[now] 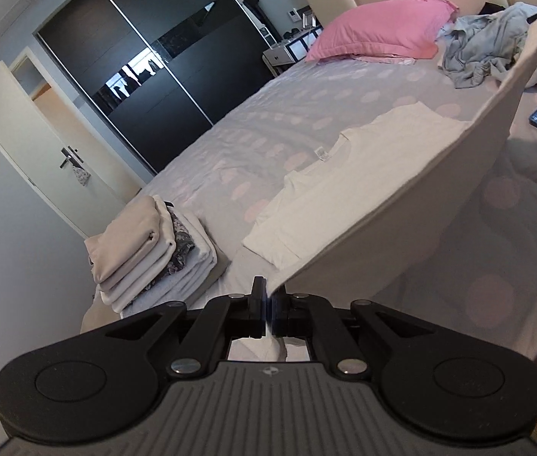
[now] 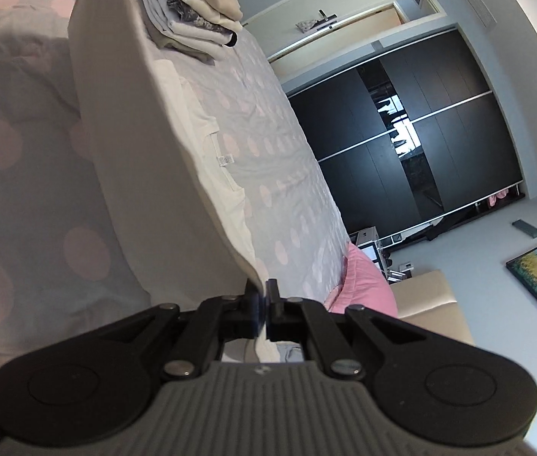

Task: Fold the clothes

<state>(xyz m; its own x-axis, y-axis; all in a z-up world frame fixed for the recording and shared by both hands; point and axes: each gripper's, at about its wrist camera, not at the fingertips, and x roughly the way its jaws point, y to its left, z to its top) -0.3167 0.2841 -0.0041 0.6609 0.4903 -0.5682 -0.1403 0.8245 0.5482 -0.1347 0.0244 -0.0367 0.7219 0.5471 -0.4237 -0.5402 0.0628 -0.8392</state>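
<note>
The left gripper (image 1: 267, 306) and right gripper (image 2: 262, 309) each pinch a corner of the white T-shirt (image 1: 329, 197) in closed jaws. Its held edge is raised off the bed (image 1: 253, 121).

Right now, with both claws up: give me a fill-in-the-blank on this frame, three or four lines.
1. Both claws, left claw and right claw, are shut on the white ____.
2. The pillow is ____.
3. The folded stack sits on the ____.
4. The wardrobe doors are ____ in colour.

Missing: shirt; pink; bed; black
</note>
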